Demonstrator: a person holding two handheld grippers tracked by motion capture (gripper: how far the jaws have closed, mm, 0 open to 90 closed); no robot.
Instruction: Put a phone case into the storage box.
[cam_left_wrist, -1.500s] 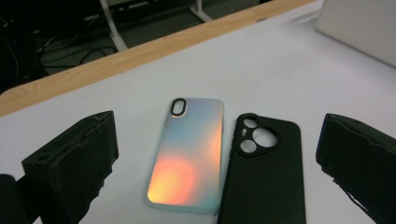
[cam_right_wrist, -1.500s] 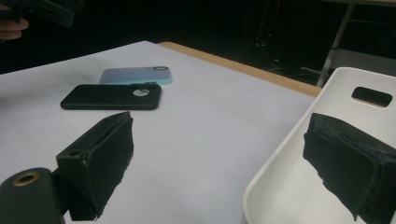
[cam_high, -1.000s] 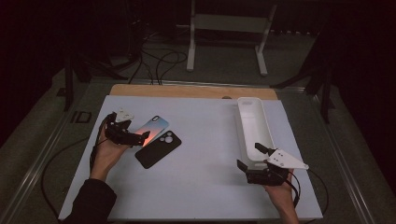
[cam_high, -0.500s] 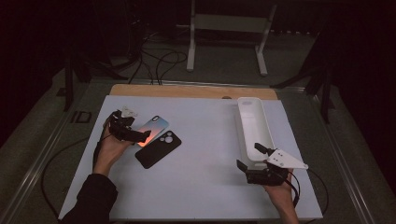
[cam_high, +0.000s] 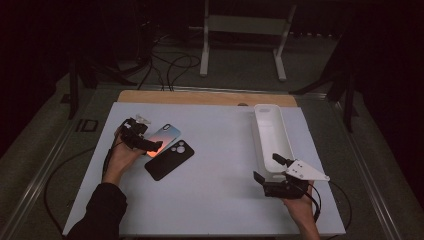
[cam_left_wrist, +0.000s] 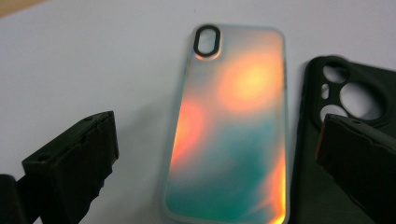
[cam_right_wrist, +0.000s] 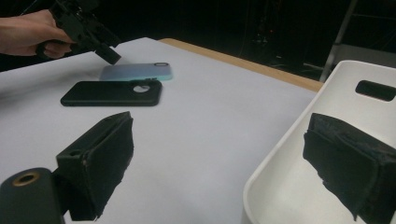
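Two cases: iridescent phone case (cam_left_wrist: 231, 126) and black phone case (cam_high: 170, 159) lie flat, side by side, on the left half of the tabletop, long edges touching or nearly so.
Surface: white tabletop (cam_high: 215, 190) with a wooden strip along the far edge.
Room: dark; cables on the floor and a white stand behind the tabletop.
Container: white oblong tray (cam_high: 270, 135) on the right half, long axis running away from the person; its near end looks bare inside, with a slot handle in the end wall.
Iridescent phone case: matte, orange to teal sheen, pale rim, black oval camera opening at the far end.
Left gripper (cam_high: 150, 146): held over the iridescent phone case, jaws spread wide to either side of it, gripping nothing.
Right gripper (cam_high: 266, 169): at the tray's near end, jaws apart, one over the tray's inside, one over the tabletop.
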